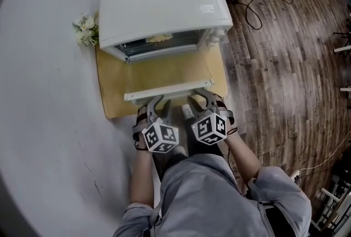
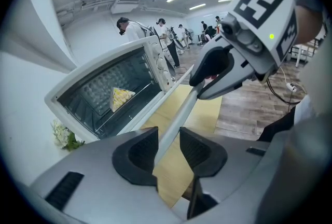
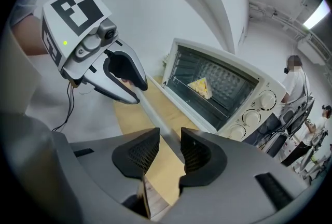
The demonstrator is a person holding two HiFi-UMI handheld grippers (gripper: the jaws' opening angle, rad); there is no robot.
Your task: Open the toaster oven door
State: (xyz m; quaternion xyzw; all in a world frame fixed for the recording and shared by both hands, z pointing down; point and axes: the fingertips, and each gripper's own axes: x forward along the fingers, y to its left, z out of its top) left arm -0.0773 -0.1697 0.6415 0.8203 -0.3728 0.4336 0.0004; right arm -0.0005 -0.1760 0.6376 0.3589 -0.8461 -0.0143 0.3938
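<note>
- Two grips on one bar: left hand-held gripper (image 1: pixel 156 104) and right hand-held gripper (image 1: pixel 203 99) are each clamped on the door handle (image 1: pixel 164 91), side by side, probably to keep the pull even.
- Toaster oven (image 1: pixel 164 8) sits on the counter (image 1: pixel 44 93), with its door (image 1: pixel 167 72) lying nearly flat, so it looks basically open.

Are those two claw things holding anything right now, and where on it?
Both hold the handle bar of the toaster oven door: the left gripper near its middle, the right gripper nearer one end.
</note>
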